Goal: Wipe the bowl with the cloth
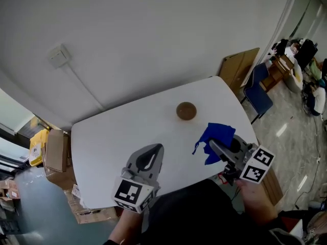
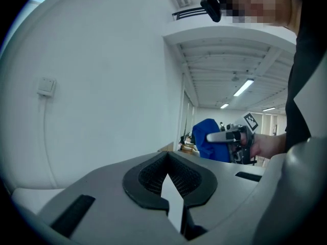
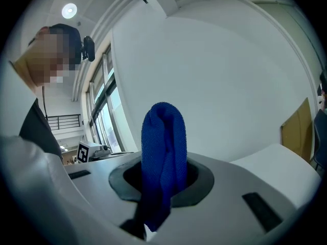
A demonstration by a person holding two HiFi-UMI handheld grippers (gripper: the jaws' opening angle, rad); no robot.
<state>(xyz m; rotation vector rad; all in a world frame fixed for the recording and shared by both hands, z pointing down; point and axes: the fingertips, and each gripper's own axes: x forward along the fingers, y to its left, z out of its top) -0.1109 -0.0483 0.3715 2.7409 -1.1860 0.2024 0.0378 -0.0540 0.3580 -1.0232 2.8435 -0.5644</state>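
While the brown bowl (image 1: 186,111) stands upright and alone toward the far side of the white table (image 1: 117,137), we find the blue cloth (image 1: 217,139) nearer to us and to its right, apart from the bowl and touching none of it. We have the cloth in the right gripper (image 1: 214,147). Its jaws are closed on a bunched fold, which rises between the dark pads as a rounded hump, and the loose part hangs below. From the head view the cloth spreads out ahead of the jaw tips over the table's right-hand part. Whether its edge rests on the surface or hangs just clear of it we cannot quite tell from above.

Our left gripper (image 1: 152,152) is over the near middle of the table, well to the left of the cloth and short of the bowl. Its jaws are pressed together with nothing between them.

A hand (image 1: 255,198) grips the right gripper's handle at the table's near edge. Beyond the table a pale wall carries a socket (image 1: 59,56) with a cable running down from it. Cardboard boxes (image 1: 53,149) stand on the floor to the left, and a blue chair (image 1: 258,93) stands beside a leaning cardboard sheet (image 1: 239,68) at the far right corner.
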